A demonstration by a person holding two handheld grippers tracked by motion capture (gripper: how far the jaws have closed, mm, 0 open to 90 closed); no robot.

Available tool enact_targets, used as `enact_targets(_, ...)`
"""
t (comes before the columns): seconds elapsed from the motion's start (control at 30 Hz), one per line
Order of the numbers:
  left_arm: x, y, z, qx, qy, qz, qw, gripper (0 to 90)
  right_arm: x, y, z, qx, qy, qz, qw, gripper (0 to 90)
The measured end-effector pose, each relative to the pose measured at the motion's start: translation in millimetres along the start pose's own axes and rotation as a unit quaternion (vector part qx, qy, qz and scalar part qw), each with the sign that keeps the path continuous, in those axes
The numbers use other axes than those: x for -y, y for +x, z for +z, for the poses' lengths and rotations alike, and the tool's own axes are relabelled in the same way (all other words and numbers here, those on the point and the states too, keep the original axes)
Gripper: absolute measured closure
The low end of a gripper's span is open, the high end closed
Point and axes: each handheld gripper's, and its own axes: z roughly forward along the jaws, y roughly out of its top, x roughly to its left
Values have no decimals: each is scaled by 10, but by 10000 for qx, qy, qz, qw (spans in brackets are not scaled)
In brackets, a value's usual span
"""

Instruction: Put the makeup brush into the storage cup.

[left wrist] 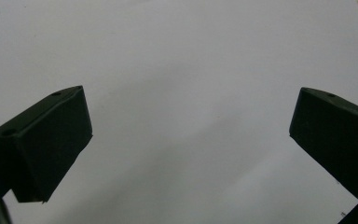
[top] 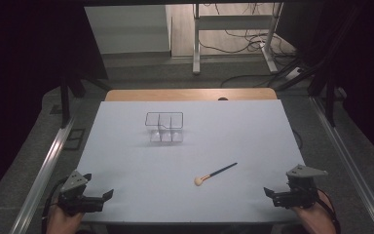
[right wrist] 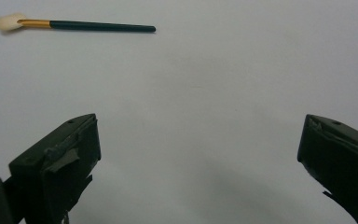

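My left gripper [top: 108, 194] sits low at the near left corner of the white table [top: 126, 161], my hand behind it at the table's edge, jaws spread wide and pointing inward over bare surface. My right gripper [top: 269, 191] mirrors it at the near right corner, jaws likewise wide apart and holding nothing, aimed toward the middle. Ahead of it, well apart, lies the makeup brush [top: 216, 173], flat on the table, pale head toward me, dark handle angled away to the right. Farther back stands the clear divided organizer [top: 164, 126], upright.
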Motion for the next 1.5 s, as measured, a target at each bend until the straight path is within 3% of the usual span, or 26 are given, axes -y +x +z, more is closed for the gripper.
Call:
enact_targets(0.47,9,-2,23,70,20,144,9999,3,-111,54,40,-81,29,-211,9997,3)
enact_targets(0.73,0,-7,23,142,-28,69,9999,2,-171,75,57,-165,5,-200,9997,0)
enact_targets(0.97,-9,-18,28,138,45,58,9999,1,-229,106,98,-293,141,-153,9994,0)
enact_targets(1.4,-9,-28,49,65,203,95,9997,0,-345,69,183,-268,334,-304,9986,0)
enact_targets(1.5,-9,-28,50,70,215,89,9997,0,-373,65,213,-311,478,-386,9976,0)
